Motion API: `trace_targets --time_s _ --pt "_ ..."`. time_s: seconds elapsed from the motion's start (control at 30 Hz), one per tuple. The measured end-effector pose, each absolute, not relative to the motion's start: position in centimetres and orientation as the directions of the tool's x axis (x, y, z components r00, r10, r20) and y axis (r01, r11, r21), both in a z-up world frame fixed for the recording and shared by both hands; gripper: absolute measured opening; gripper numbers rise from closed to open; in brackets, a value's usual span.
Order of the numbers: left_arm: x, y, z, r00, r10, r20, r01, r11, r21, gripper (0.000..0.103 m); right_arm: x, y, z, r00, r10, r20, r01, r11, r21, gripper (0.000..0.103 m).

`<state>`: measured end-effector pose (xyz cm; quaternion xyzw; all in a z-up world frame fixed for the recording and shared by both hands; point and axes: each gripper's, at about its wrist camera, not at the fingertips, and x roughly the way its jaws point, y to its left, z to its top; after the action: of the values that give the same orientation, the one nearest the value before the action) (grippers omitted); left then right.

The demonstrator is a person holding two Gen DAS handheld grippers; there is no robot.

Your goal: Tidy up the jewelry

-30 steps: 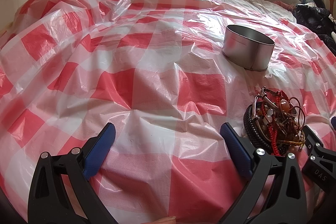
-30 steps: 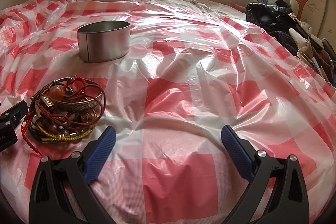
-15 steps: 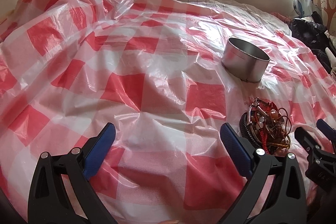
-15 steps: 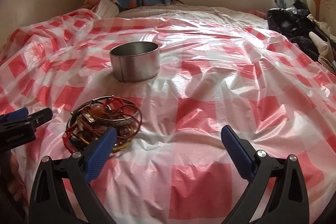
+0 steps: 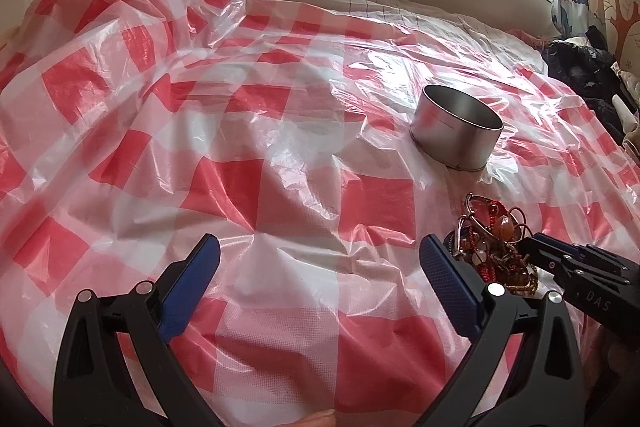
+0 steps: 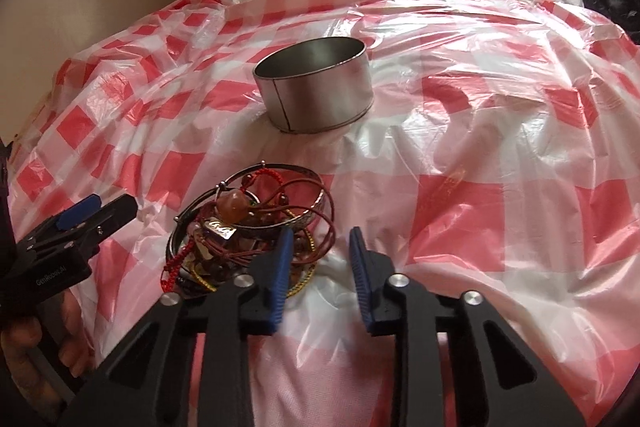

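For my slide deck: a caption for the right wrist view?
Right gripper, closing, reaches a tangled pile of bracelets before a round metal tin.

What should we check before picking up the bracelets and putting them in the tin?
1. Tin upright with its top open: ok.
2. Way from the jewelry pile to the tin clear, only checked plastic sheet between them: ok.
3. Pieces lying apart so that one lifts alone: not ok, bangles, beads and cords are tangled together.
4. Right hand-held gripper gripping a piece: cannot tell. Its jaws have just been closing at the pile's edge, a gap shows between them, and a brown cord loop reaches into it.
5. Left hand-held gripper out of the way: ok, jaws wide open, holding nothing, beside the pile.
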<state>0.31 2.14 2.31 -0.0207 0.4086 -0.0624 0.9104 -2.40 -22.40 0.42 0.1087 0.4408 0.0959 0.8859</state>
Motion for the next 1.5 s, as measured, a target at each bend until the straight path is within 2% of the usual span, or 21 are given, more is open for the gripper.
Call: trace_targets --time_s 0.03,0.1,0.23,0.37,0.5,0.63,0.73,0.87,0.9,1.0,1.03,1.07,1.23,1.27,1.3,1.33,1.37,1.5 --pt "0.3 1.9 2.3 0.657 -0.134 -0.741 0.106 0.991 -0.085 0.096 -2.5 -22.4 0.5 0.592 0.277 -0.757 -0.081 0.955 0.286 0.009" --pt "0.2 1.4 2.3 0.652 -0.149 -0.744 0.140 0.987 -0.074 0.096 -2.6 -22.2 1.0 0.604 0.305 -0.737 -0.100 0.946 0.309 0.003" --pt "-0.7 0.3 2.9 0.677 -0.184 -0.713 0.210 0.976 -0.053 0.096 -3.8 -22.9 2.6 0.652 0.346 -0.675 -0.110 0.924 0.367 0.002" --pt "-1.6 -0.8 3.3 0.660 -0.302 -0.688 0.323 0.941 -0.104 0.076 -5.7 -24.7 5.0 0.736 0.365 -0.570 -0.109 0.895 0.432 0.002" --pt "-1.9 -2.8 3.4 0.616 -0.360 -0.701 0.401 0.909 -0.114 0.070 -6.8 -27.3 6.9 0.813 0.337 -0.475 -0.076 0.870 0.486 0.002" --pt "-0.4 -5.1 4.2 0.584 -0.405 -0.704 0.456 0.881 -0.129 0.070 -6.7 -28.8 6.5 0.821 0.328 -0.467 -0.033 0.845 0.534 0.002" --pt "2.1 -6.8 4.2 0.563 -0.390 -0.728 0.448 0.885 -0.128 0.069 -6.4 -29.2 5.9 0.816 0.333 -0.473 -0.015 0.829 0.559 0.002" --pt "6.0 -8.2 3.0 0.482 -0.409 -0.775 0.407 0.888 -0.214 0.053 -6.2 -29.8 5.2 0.806 0.351 -0.477 -0.007 0.812 0.584 0.002" --pt "6.6 -8.4 2.6 0.459 -0.406 -0.791 0.392 0.891 -0.230 0.045 -6.1 -29.9 5.0 0.802 0.358 -0.479 -0.008 0.807 0.590 0.002" --pt "7.5 -9.7 1.0 0.408 -0.382 -0.829 0.396 0.892 -0.216 0.027 -5.9 -29.8 4.6 0.792 0.359 -0.494 -0.001 0.810 0.586 0.002" --pt "7.4 -10.1 0.6 0.405 -0.371 -0.836 0.405 0.892 -0.200 0.024 -5.8 -29.9 4.4 0.787 0.357 -0.503 0.008 0.810 0.586 0.002" --pt "7.2 -10.4 0.4 0.405 -0.360 -0.841 0.413 0.892 -0.182 0.014 -5.7 -30.2 4.2 0.783 0.353 -0.512 0.018 0.810 0.586 0.002" --pt "5.8 -9.8 1.2 0.442 -0.370 -0.817 0.412 0.893 -0.182 0.006 -5.4 -30.4 3.2 0.754 0.304 -0.582 0.089 0.831 0.550 0.003" --pt "5.5 -9.4 1.7 0.451 -0.382 -0.807 0.412 0.891 -0.192 0.006 -5.3 -30.3 3.1 0.750 0.286 -0.596 0.103 0.840 0.532 0.006" --pt "5.2 -9.1 2.2 0.458 -0.394 -0.797 0.410 0.889 -0.203 0.006 -5.3 -30.2 3.1 0.750 0.255 -0.610 0.123 0.853 0.508 0.028" --pt "4.9 -8.8 2.7 0.466 -0.405 -0.787 0.414 0.886 -0.211 0.005 -5.4 -30.1 3.1 0.753 0.217 -0.621 0.145 0.866 0.478 0.055" --pt "4.6 -8.5 3.3 0.474 -0.410 -0.779 0.416 0.884 -0.212 0.006 -5.5 -30.0 3.2 0.761 0.182 -0.623 0.159 0.879 0.451 0.061" --pt "3.7 -7.3 5.3 0.486 -0.454 -0.747 0.421 0.870 -0.255 0.006 -4.5 -29.2 2.0 0.714 0.125 -0.689 0.183 0.916 0.356 0.061"
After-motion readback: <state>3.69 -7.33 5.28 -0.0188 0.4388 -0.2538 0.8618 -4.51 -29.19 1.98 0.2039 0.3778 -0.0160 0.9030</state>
